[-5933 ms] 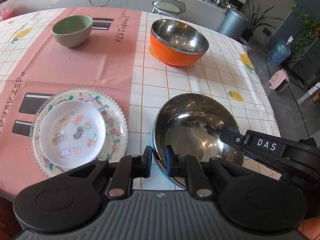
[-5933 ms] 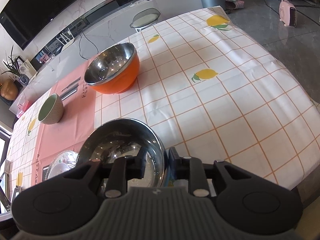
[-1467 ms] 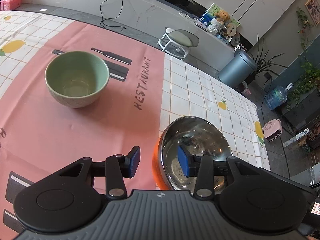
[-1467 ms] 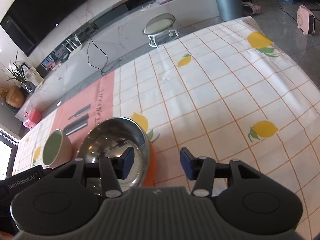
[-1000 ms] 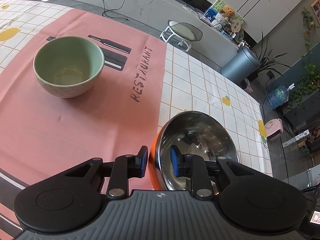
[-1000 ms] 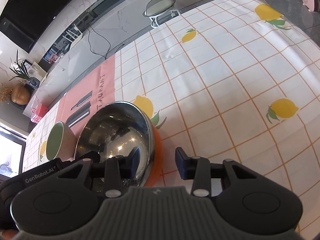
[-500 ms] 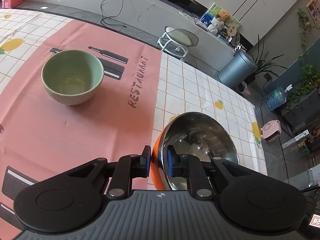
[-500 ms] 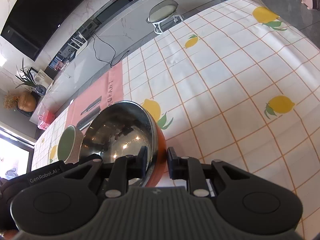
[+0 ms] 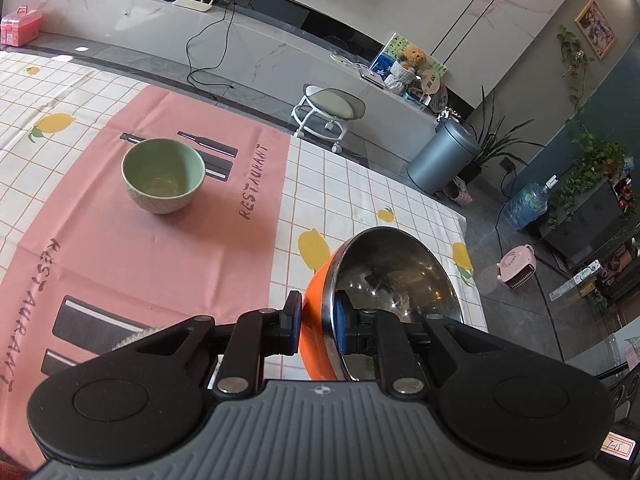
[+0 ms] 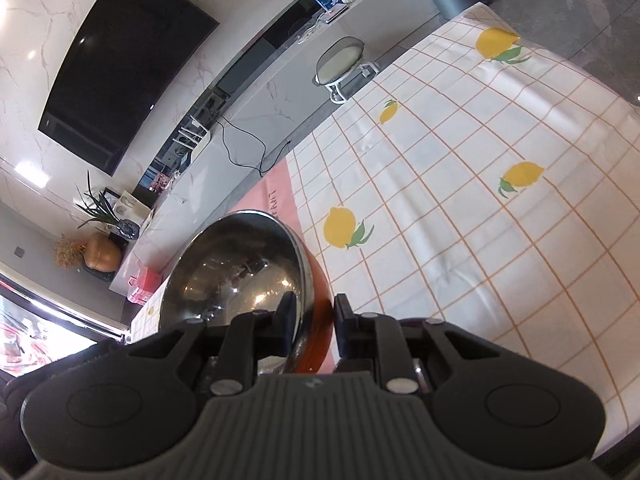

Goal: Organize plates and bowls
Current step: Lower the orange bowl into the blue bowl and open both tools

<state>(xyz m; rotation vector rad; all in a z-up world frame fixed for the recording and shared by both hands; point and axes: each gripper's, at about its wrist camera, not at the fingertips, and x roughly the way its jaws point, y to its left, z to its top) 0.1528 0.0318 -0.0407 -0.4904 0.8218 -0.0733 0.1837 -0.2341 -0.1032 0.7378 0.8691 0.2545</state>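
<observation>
**Both grippers clamped on the orange bowl's rim, bowl off the table**

Nearest to me, my left gripper (image 9: 318,326) has its jaws drawn in narrow on the wall of the orange bowl (image 9: 316,296): one pad sits on the orange outside, the other on the steel lining inside. My right gripper (image 10: 313,322) grips the opposite side of the same bowl (image 10: 320,300) the same way, inner pad on the shiny steel, outer pad on the orange shell, jaws nearly together with only the wall between them. The bowl hangs tilted between the two grippers, clear of the tablecloth (image 9: 352,200).

Further out on my left view, the green bowl (image 9: 163,176) stands upright on the pink placemat (image 9: 120,248), well apart from the orange one. Past the table's far edge I see a white stool (image 9: 328,110), and beyond it a grey bin (image 9: 442,156).
</observation>
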